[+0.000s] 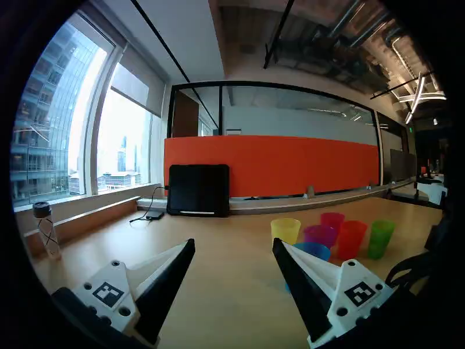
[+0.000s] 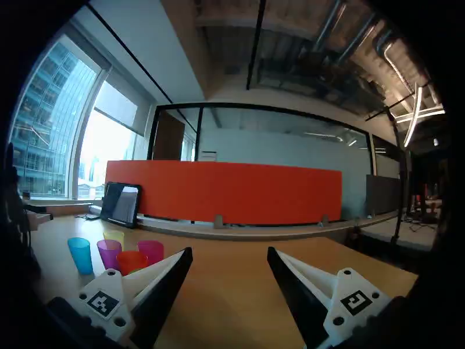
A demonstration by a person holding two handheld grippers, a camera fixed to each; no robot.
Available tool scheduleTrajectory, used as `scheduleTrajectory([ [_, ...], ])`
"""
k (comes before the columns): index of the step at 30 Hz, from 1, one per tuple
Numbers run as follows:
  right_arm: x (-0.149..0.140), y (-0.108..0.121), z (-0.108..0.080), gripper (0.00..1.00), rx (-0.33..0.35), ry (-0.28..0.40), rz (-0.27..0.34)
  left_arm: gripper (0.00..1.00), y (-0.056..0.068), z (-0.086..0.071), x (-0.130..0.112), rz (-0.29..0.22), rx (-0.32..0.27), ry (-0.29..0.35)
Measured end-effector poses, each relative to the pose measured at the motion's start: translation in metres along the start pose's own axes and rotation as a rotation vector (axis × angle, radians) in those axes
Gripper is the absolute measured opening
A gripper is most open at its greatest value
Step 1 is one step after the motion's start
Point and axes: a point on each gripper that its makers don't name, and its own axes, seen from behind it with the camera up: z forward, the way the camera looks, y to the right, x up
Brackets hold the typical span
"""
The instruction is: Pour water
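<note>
Coloured cups (image 1: 350, 235) are grouped on the desk (image 1: 232, 296); left gripper (image 1: 233, 243) and right gripper (image 2: 228, 251), code-marked, are held open, empty

Translucent plastic cups (image 1: 350, 239) stand on a smooth, light wood-look table (image 1: 232, 279).

- Left gripper view, lower right: blue cup (image 1: 314, 250) half hidden behind left hand-held gripper (image 1: 232, 242).
- Right gripper view, lower left: orange cup (image 2: 132, 260) partly hidden behind right hand-held gripper (image 2: 228, 250).
</note>
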Motion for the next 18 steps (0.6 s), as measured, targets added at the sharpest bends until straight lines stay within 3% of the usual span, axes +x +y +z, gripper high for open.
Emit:
scheduleTrajectory([
  [18,-0.013,0.007,0.015,1.0,0.002,-0.023,0.034,1.0,-0.001,0.0,-0.001,0.0,0.0,0.0],
])
